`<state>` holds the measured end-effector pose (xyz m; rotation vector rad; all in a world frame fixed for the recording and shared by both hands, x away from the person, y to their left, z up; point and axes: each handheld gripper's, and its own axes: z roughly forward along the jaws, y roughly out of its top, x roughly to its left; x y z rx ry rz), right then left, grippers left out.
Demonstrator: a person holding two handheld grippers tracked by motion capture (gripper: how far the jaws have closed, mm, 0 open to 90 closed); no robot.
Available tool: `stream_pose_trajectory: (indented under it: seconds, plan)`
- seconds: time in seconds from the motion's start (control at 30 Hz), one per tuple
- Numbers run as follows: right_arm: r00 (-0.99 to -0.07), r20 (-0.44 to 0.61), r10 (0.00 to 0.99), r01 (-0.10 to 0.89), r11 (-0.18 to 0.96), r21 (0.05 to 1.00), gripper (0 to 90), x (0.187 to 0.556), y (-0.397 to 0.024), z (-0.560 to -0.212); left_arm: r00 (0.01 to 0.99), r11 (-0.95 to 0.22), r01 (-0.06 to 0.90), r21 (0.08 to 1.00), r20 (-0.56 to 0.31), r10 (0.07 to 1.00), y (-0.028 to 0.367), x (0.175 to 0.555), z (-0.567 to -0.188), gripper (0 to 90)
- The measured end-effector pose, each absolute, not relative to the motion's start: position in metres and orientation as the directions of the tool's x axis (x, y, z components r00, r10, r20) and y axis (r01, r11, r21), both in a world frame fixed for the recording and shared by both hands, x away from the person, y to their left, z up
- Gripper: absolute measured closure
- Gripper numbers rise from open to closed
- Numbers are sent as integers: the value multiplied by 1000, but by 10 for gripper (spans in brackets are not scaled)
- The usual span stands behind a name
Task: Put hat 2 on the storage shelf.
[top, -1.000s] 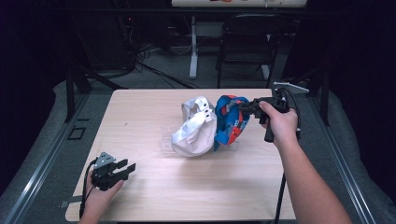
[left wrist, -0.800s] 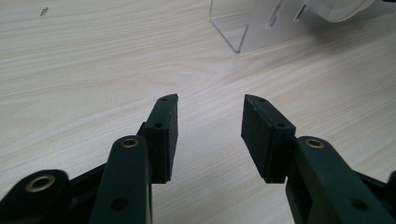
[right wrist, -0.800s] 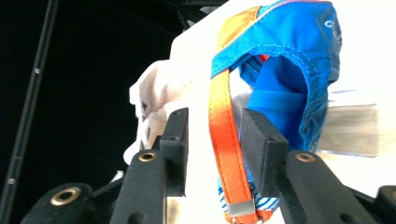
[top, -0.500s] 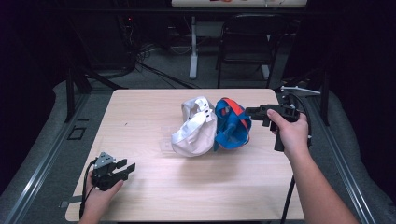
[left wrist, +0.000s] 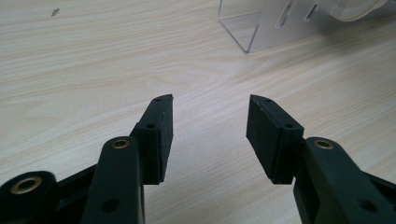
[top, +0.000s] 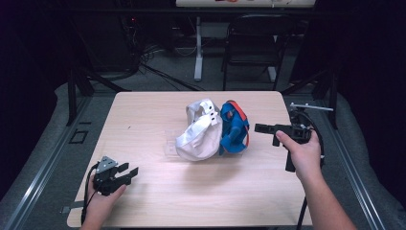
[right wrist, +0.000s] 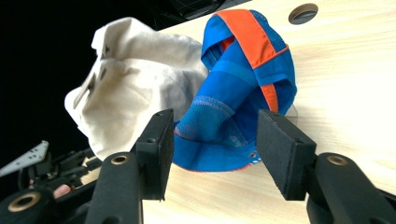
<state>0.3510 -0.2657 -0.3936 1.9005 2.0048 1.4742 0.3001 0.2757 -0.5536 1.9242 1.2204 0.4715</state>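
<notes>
Nearest, at the desk's [top: 158,201] front left corner, the left gripper [top: 125,173] rests low over bare wood with its jaws apart and nothing between them; they have just been opening a little further. In the left gripper view a clear plastic stand [left wrist: 261,25] sits further ahead.

Further in, at the right edge, the right gripper [top: 258,128] points level toward the middle, apart from the caps. Its jaws have just been opening wide and are empty; the right gripper view shows the blue cap [right wrist: 238,107] framed between them but beyond the pads.

At mid-desk the 2 caps lean together: the blue cap [top: 233,129] with its orange band on the right, touching the white cap [top: 198,136] on its left, which seems to rest on the clear stand [top: 168,146].

The step looks like letting go of the blue cap. To do it well, back straight away with the jaws wide, so no pad snags the mesh and tips either cap.
</notes>
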Motion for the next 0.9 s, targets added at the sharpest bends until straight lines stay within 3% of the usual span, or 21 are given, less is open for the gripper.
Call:
stream_pose_trajectory:
  seconds: [0.9]
  plan:
    - [-353,388,851,662,-66,746,400,292,-240,-435,444,-191,588,786,-116,889,280,304,-560,456]
